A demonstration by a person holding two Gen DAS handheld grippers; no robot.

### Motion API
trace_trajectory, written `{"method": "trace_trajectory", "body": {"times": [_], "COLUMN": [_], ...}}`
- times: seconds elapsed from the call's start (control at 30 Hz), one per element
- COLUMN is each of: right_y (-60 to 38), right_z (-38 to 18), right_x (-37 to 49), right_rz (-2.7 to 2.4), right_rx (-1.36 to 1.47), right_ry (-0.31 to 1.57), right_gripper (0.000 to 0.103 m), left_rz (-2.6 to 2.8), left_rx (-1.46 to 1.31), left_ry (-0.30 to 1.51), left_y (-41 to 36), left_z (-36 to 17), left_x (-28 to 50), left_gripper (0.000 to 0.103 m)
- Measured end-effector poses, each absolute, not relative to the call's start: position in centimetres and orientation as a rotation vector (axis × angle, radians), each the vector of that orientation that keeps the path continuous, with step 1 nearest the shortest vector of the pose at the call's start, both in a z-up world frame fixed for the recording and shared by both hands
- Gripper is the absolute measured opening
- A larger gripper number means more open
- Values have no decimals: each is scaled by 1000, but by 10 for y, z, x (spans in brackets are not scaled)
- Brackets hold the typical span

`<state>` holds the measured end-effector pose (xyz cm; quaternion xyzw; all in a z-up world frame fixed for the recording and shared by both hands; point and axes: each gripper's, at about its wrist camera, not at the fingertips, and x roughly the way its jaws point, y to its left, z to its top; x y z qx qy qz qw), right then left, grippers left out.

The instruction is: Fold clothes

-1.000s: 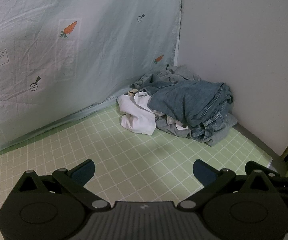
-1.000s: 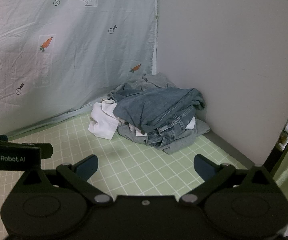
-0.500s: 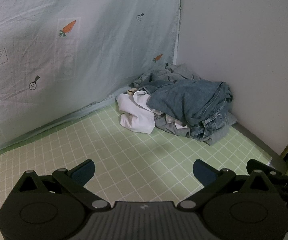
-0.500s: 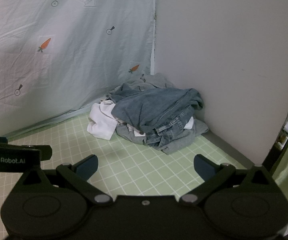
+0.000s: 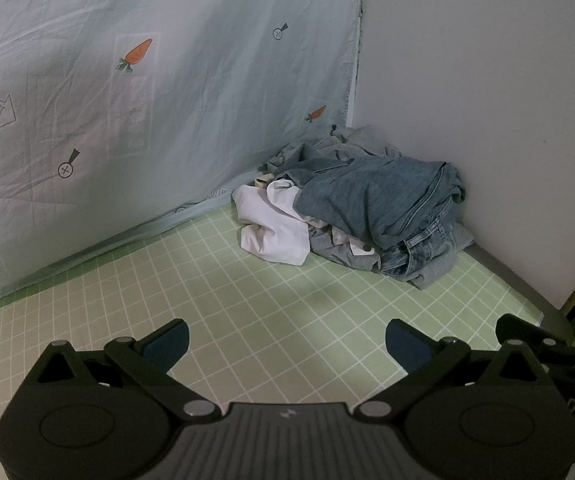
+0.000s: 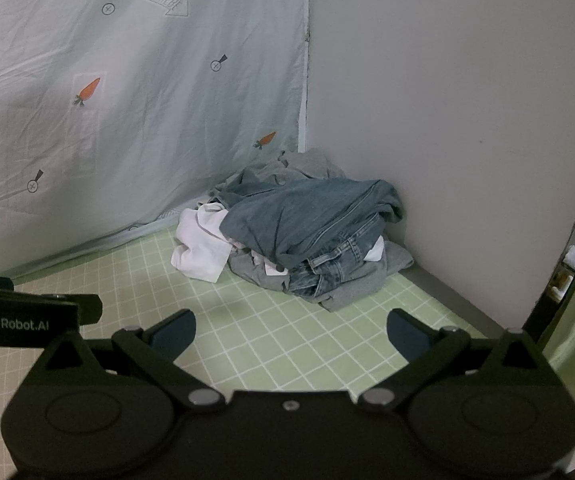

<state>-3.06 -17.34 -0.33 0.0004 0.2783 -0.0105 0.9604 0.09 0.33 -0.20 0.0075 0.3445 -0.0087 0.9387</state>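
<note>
Nearest the lens, left gripper (image 5: 286, 342): fingers spread wide, nothing between the blue pads, poised above bare sheet, apparently so that either arm can reach out unhindered. Same for the right gripper (image 6: 290, 332): spread, empty, just beside its partner, whose black body juts in at the left edge of the right view.

Beyond the fingertips, green checked sheet (image 5: 255, 312), flat and uncluttered, ample room for spreading a garment once pulled out; probably the folding area.

Further out, toward the far right corner, pile of clothes (image 5: 359, 208), well apart from both tools, unfolded. Blue jeans (image 6: 311, 224) draped on top, white garment (image 5: 275, 228) spilling out at the near left, paler grey cloth underneath and behind. Heaped against the corner, so reachable only from the near and left sides.

Farthest, carrot-print cloth (image 5: 159, 92) hanging along the left, plain wall (image 6: 447, 100) on the right, both closing off the pile's back. On the right, sheet edge near a grey border strip (image 6: 443, 300): little margin there, so judged better to drag garments toward the near left.
</note>
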Motion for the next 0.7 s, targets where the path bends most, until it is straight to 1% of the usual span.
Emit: {"method": "trace_trajectory", "body": {"times": [0.7], "right_y": [-176], "right_z": [-7], "right_x": [-29], "right_rz": [-19], "right_rx": [6], "right_ry": [563], "right_gripper": [103], "left_rz": [-21], "left_rx": [18], "left_ry": [711], "left_y": [0], "left_z": [-1], "left_x": [1], "left_gripper": [103]}}
